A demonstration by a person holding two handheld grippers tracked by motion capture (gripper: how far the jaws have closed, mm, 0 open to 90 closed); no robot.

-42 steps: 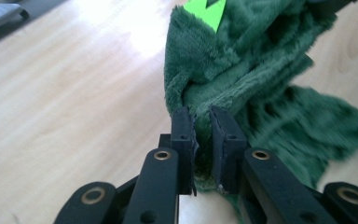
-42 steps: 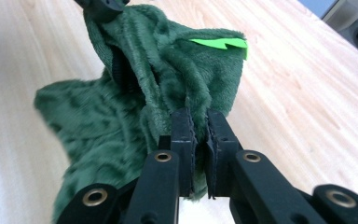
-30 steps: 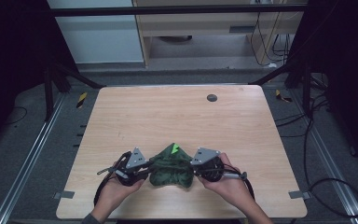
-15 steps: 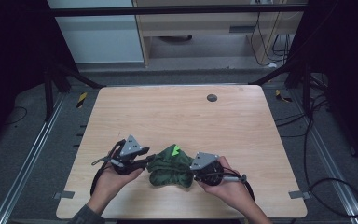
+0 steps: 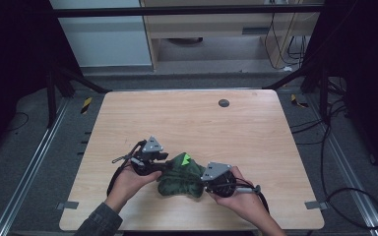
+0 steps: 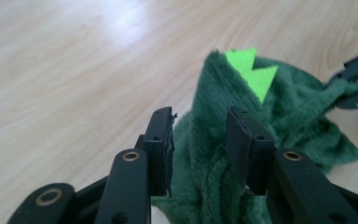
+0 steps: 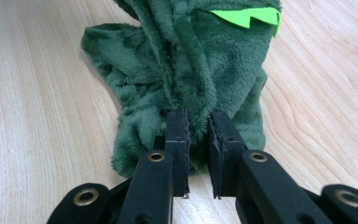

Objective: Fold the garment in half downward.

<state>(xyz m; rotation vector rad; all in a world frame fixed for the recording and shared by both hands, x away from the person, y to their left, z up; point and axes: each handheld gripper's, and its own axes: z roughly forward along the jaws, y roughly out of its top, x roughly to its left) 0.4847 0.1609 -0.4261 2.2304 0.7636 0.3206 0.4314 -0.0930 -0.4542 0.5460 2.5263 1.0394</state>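
A dark green plush cloth (image 5: pixel 179 178) with bright green felt spikes (image 5: pixel 186 159) lies bunched on the wooden table (image 5: pixel 187 118), between my two grippers. My left gripper (image 5: pixel 163 166) is at its left end. In the left gripper view its jaws (image 6: pixel 199 140) have just been opening; a fold of the cloth (image 6: pixel 298 107) lies between them, and the left pad (image 6: pixel 164 140) stands clear of it. My right gripper (image 5: pixel 203 183) is at the cloth's right end. Its pads (image 7: pixel 198 135) pinch a ridge of the cloth (image 7: pixel 191 56).
A small black round cap (image 5: pixel 223 103) is set in the table near its far edge. Bare wood lies beyond the cloth. Dark frame rails and cables run along both sides of the table on the floor.
My left gripper has moved away from the person's side of the table and risen a little, and its jaws have widened off the cloth. The right gripper has kept its place and grip.
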